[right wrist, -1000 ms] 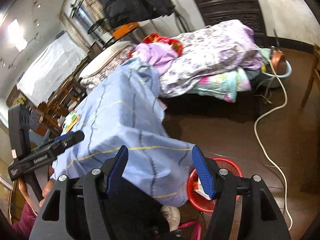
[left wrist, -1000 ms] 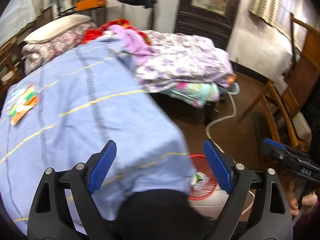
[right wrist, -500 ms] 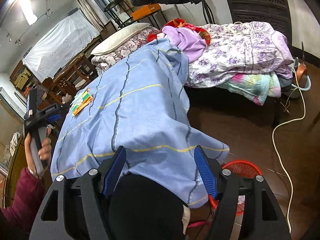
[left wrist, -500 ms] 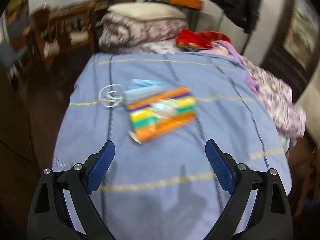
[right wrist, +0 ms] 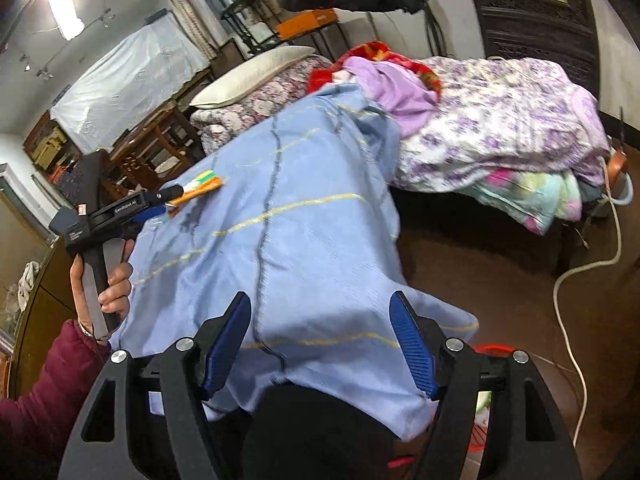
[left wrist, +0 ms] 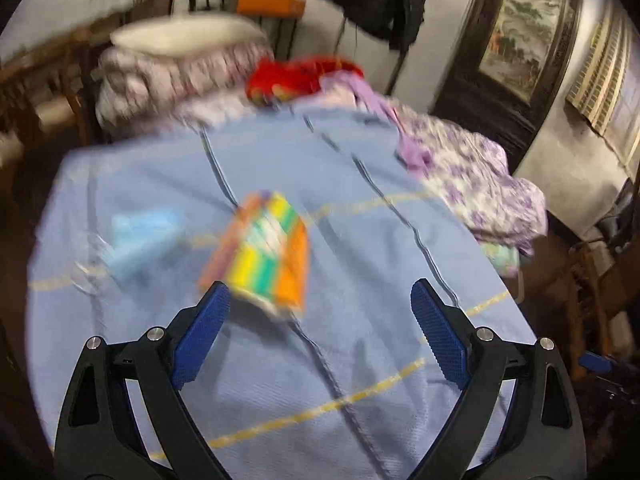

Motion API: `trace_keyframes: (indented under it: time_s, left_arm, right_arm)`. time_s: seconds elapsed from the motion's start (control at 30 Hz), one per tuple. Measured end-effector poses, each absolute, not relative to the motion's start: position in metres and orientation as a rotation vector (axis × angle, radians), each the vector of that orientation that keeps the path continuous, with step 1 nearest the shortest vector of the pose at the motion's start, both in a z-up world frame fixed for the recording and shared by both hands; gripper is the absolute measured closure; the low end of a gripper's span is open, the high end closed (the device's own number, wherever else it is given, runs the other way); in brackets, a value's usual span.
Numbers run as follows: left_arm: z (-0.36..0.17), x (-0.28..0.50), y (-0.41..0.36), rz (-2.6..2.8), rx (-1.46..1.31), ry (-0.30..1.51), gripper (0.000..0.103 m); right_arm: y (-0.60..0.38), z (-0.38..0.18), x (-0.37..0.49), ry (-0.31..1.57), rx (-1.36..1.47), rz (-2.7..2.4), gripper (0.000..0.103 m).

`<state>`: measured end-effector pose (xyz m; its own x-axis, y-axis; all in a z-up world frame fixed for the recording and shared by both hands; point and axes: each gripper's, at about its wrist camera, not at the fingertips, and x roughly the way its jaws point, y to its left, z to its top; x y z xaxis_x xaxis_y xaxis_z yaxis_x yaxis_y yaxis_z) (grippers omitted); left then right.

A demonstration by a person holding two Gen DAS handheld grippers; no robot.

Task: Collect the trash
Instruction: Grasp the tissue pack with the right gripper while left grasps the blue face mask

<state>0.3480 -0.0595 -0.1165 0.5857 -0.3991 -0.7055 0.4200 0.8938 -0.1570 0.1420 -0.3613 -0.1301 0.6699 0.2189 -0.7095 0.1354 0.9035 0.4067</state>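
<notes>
Left gripper (left wrist: 316, 312) reaching for a striped snack wrapper (left wrist: 264, 252) on a blue bedspread (left wrist: 360, 360).

The wrapper lies mid-bedspread, toward its left edge, beside a pale blue packet (left wrist: 140, 236). Both grippers' jaws are spread, empty. Best to straddle the wrapper's near edge, pinch without snagging cloth, then carry it to the red basket (right wrist: 492, 350) below the bedspread's near right corner, by the right gripper (right wrist: 320, 340).

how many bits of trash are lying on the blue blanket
2 that I can make out: a striped colourful wrapper just ahead of the left gripper, and a blurred light blue piece to its left. More may be hidden.
</notes>
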Motion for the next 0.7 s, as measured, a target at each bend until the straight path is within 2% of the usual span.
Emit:
trace_keyframes:
  time_s: [0.2,0.4,0.53,0.67,0.7]
  left_arm:
    - [-0.127,0.392,0.003,-0.121,0.054,0.778,0.012]
    - [-0.148,0.408,-0.013,-0.125,0.188,0.791,0.012]
    - [-0.165,0.428,0.003,-0.106,0.106,0.850,0.012]
    - [-0.159,0.433,0.034,-0.171,-0.094,0.827,0.018]
    - [-0.159,0.433,0.039,-0.182,-0.123,0.828,0.028]
  right_arm:
    - [-0.306,-0.142,0.183,0.853,0.336,0.116,0.031]
    - [-0.277,-0.132,0.201,0.853,0.260,0.145,0.031]
    - [-0.263,-0.121,0.215,0.850,0.230,0.153,0.031]
    - [-0.242,-0.112,0.242,0.850,0.209,0.190,0.030]
    - [-0.235,-0.110,0.252,0.853,0.210,0.208,0.030]
